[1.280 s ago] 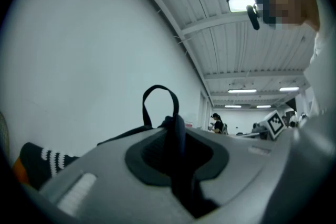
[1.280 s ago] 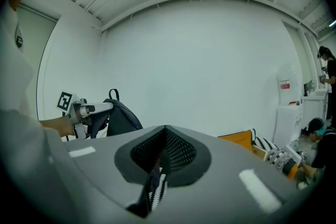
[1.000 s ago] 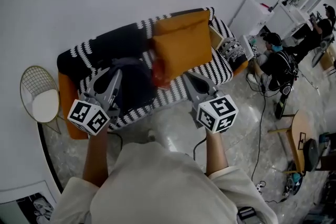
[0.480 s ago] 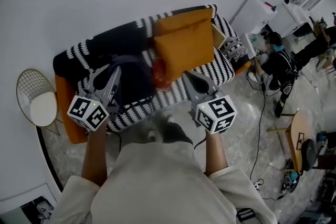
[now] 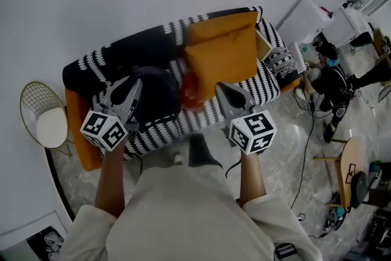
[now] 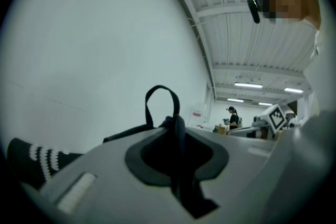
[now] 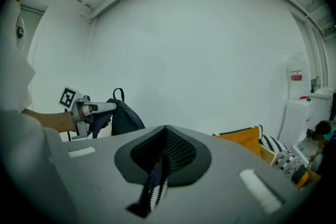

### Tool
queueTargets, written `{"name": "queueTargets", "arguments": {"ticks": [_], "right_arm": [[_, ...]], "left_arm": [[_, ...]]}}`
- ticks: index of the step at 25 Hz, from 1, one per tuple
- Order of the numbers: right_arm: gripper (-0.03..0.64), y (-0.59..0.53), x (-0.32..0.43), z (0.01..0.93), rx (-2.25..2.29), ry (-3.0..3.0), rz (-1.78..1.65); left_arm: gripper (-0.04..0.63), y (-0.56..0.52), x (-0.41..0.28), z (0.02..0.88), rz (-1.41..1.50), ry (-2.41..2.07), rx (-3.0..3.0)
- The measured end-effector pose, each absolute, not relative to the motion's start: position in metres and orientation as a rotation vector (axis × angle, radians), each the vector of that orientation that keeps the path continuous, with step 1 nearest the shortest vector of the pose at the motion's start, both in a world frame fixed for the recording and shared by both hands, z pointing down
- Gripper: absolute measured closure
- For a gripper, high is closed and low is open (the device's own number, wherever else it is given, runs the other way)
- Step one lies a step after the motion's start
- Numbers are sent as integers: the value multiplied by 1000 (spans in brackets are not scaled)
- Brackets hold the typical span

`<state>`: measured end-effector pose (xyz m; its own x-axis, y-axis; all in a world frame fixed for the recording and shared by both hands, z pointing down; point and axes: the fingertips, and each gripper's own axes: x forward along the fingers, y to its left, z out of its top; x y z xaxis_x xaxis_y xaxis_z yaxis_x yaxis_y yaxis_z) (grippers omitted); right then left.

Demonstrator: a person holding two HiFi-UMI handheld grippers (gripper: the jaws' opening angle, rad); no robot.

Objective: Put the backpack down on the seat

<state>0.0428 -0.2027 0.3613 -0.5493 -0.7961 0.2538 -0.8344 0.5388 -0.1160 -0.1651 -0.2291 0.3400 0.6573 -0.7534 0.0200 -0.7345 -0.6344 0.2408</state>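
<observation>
Just beside backpack point(image 5: 156, 95), orange cushion point(image 5: 223, 59).

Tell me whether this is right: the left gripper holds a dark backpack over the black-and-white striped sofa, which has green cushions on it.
Not right on one point: the cushions are orange, not green, as the head view shows. The rest stands: the left gripper holds the dark backpack over the black-and-white striped sofa.
</observation>
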Motion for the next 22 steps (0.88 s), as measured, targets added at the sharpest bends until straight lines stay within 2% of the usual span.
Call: {"name": "queueTargets", "arguments": {"ticks": [22], "right_arm": [[611,-393,52,461,1226,-2517,564]], "left_arm": [[545,-447,-135,454,61,-1227,2448]]}}
